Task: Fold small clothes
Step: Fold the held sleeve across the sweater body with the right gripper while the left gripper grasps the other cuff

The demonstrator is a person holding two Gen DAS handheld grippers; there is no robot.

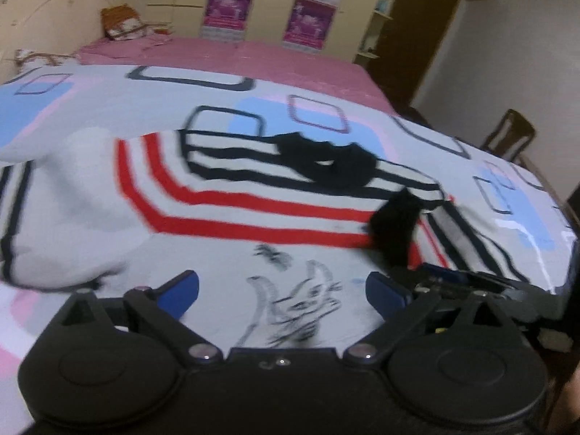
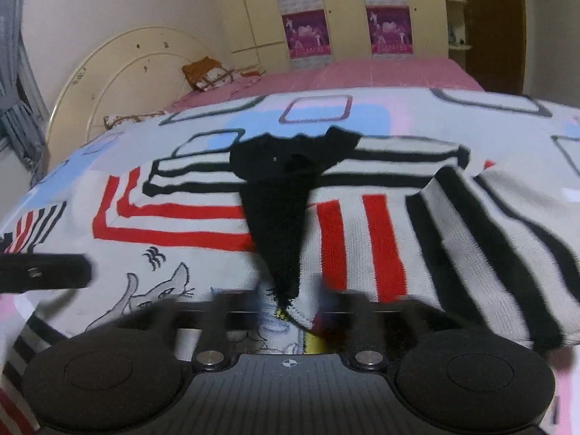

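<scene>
Bedroom: on the bed (image 1: 326,58) lies a striped sweater (image 1: 224,210). Left gripper (image 1: 282,288) hovers open; right gripper (image 2: 290,304) looks open, blurred, fabric between. Fold seems released; next, regrasp an edge.

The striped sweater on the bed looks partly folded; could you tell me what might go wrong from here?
1. The black collar strip lies loose between the right gripper fingers; pulling back could snag it and undo the fold.
2. The folded sleeve sits bunched and tilted, so it may slide open.
3. The left gripper hovers open over the cat print and could wrinkle it.
</scene>
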